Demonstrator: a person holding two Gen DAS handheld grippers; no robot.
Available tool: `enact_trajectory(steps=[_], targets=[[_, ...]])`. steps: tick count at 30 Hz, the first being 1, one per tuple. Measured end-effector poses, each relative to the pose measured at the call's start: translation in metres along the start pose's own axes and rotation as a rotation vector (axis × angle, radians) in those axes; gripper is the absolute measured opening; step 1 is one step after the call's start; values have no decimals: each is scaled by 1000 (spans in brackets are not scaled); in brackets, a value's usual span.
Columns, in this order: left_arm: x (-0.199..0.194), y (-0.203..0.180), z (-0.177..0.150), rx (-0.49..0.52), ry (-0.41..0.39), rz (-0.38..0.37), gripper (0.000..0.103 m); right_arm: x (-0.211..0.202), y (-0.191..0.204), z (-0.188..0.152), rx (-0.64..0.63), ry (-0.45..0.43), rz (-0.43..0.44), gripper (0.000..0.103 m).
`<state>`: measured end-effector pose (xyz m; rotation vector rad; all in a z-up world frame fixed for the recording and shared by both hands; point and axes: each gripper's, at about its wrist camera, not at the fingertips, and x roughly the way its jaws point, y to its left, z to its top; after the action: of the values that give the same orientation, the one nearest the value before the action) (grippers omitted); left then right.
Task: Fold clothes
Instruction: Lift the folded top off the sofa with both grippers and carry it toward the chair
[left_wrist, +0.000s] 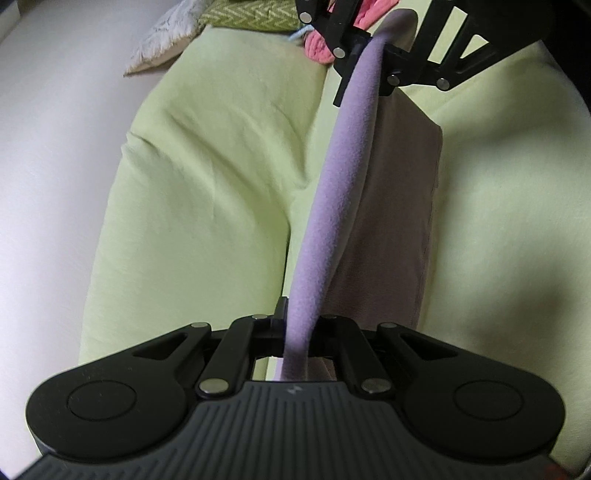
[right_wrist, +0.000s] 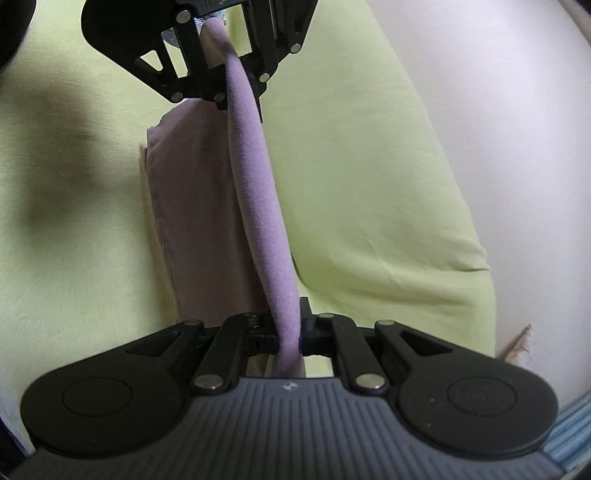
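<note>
A lilac garment (left_wrist: 340, 192) is stretched taut between my two grippers, its folded edge running straight from one to the other. My left gripper (left_wrist: 299, 325) is shut on one end of it. My right gripper (right_wrist: 290, 325) is shut on the other end and also shows at the top of the left wrist view (left_wrist: 369, 62); the left gripper shows at the top of the right wrist view (right_wrist: 232, 85). The garment's lower part (right_wrist: 195, 206) hangs down as a flat panel over a light green sheet (left_wrist: 207, 177).
The green sheet (right_wrist: 369, 166) covers a white surface (left_wrist: 48, 155). A pink garment (left_wrist: 317, 48), a green patterned cloth (left_wrist: 251, 14) and a whitish cloth (left_wrist: 162, 44) lie at the far end. A blue striped cloth (right_wrist: 569, 432) lies at the right edge.
</note>
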<state>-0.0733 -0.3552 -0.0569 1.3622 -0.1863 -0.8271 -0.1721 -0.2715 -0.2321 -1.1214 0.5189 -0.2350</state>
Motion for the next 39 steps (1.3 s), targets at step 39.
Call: enact_trajectory(steps=[39], targets=[[-30,-48,241,123,-460,-58,3,-269,-25,-94,121,437,-198,6]])
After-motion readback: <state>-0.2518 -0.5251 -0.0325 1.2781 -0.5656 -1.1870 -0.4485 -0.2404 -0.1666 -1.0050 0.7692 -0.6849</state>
